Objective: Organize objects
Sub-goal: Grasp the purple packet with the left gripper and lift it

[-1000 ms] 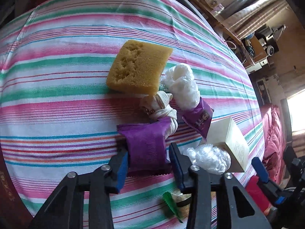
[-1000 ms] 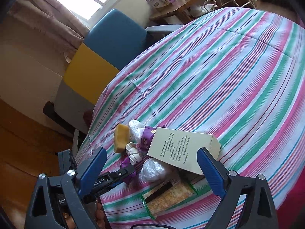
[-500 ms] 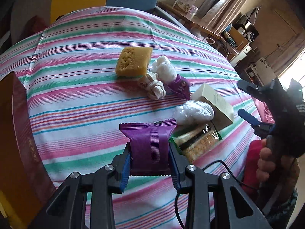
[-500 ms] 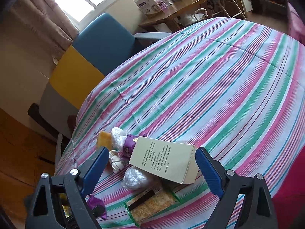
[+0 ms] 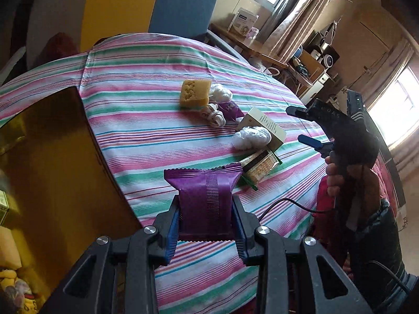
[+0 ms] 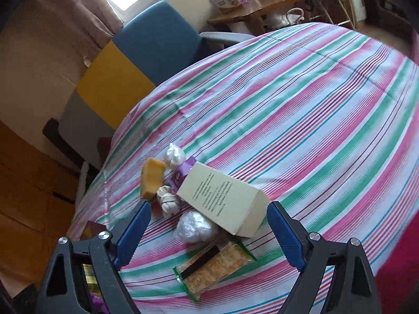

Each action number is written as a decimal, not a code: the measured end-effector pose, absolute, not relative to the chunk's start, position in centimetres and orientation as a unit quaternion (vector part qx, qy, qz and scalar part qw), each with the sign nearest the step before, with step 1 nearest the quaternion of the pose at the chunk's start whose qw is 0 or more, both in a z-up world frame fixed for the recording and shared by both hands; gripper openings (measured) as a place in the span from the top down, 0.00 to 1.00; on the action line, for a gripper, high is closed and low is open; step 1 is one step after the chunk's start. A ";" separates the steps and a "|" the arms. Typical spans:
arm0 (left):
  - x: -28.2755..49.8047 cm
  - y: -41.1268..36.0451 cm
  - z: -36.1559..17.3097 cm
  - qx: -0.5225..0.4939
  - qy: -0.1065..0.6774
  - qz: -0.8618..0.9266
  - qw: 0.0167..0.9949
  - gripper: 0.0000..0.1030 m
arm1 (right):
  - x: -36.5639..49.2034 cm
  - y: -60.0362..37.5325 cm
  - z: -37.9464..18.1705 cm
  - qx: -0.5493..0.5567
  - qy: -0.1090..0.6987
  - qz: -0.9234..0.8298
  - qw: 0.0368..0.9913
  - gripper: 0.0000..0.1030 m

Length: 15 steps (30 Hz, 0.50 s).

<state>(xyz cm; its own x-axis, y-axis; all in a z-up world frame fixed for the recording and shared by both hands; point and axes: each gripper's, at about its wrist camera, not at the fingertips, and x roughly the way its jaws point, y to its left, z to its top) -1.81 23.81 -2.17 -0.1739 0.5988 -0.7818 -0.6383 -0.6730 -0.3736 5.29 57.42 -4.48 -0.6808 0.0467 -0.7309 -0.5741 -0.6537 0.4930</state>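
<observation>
The right gripper (image 6: 207, 231) hangs above the near edge of the striped tablecloth (image 6: 301, 110), its blue-padded jaws spread wide with nothing between them. The cream box (image 6: 222, 197) lies tilted on the cloth and serves as the landmark. Touching its near lower side sits a crumpled clear plastic bag (image 6: 195, 226), and just nearer than that lies a green-edged cracker packet (image 6: 214, 269). Left of the box rests a knotted white cord bundle (image 6: 167, 200), with a yellow sponge (image 6: 152, 174) beyond it. Behind the box's far-left corner, a purple packet (image 6: 183, 172) and a white wad (image 6: 174, 155) sit together. Far beyond stands a blue-and-yellow chair (image 6: 136, 60).
</observation>
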 end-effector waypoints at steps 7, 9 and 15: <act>-1.7 20.1 -2.0 -0.499 -0.008 0.776 0.386 0.66 | 1.3 57.4 -4.4 -0.433 0.253 0.840 0.208 0.16; -1.7 19.2 -1.9 -0.497 -0.012 0.779 0.382 0.66 | -0.2 57.0 -4.9 -0.451 0.224 0.839 0.206 0.16; -1.8 16.1 -1.5 -0.489 -0.023 0.793 0.362 0.66 | -3.5 55.8 -7.7 -0.500 0.164 0.829 0.191 0.23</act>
<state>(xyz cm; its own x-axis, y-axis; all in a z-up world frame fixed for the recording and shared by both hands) -1.82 16.13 -1.51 -0.2596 0.5959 -0.7600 -0.5517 -0.7374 -0.3897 -3.46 55.84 -7.66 -0.4275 0.1529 -0.8910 -0.4801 -0.8735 0.0805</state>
